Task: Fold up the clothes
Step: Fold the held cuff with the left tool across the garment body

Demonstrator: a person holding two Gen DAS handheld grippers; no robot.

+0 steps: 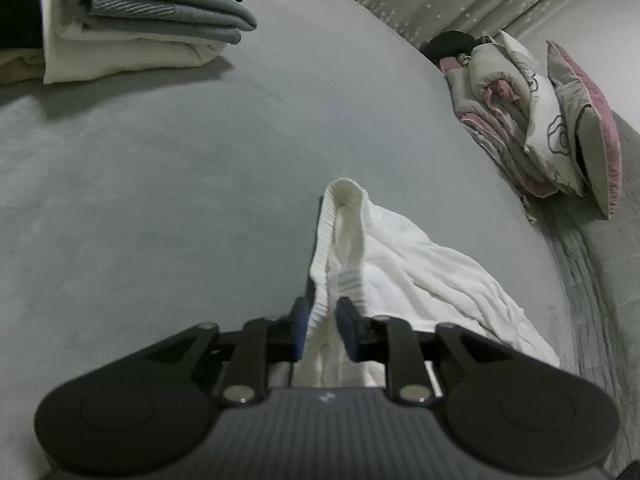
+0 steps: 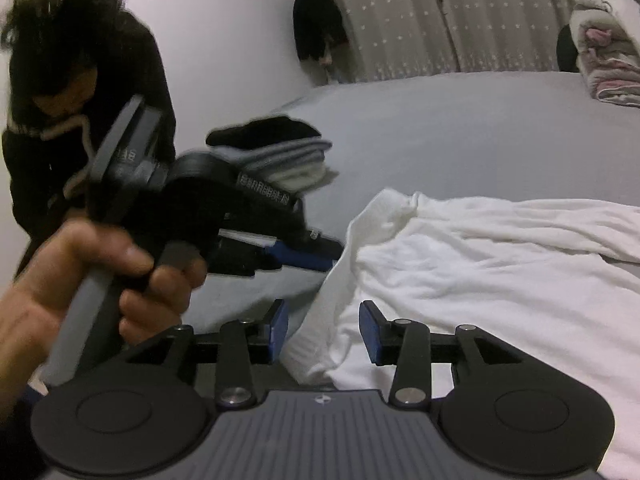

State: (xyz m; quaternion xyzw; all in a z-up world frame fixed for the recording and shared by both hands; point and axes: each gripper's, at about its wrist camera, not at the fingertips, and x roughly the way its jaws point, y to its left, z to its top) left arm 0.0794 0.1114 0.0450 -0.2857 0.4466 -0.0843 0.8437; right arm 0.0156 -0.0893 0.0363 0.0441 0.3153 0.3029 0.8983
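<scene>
My left gripper (image 1: 323,326) is clamped on the ribbed hem of the white garment (image 1: 420,276), lifting that edge for a fold. My right gripper (image 2: 323,332) hangs w/ jaws wide over the garment's near edge, gripping nothing. Garment lies rumpled on the grey bed (image 1: 160,180); folded stack (image 1: 132,20) is well apart.

One white garment (image 2: 480,264), 1 folded stack (image 1: 132,28) (approx 4 items), 2 grippers (image 1: 326,320), 1 bedding pile (image 1: 532,120).

Grey bed (image 1: 200,168); star-dotted curtains (image 2: 400,28) behind; plain white wall (image 2: 224,40); pillows (image 1: 560,120) piled at edge.
</scene>
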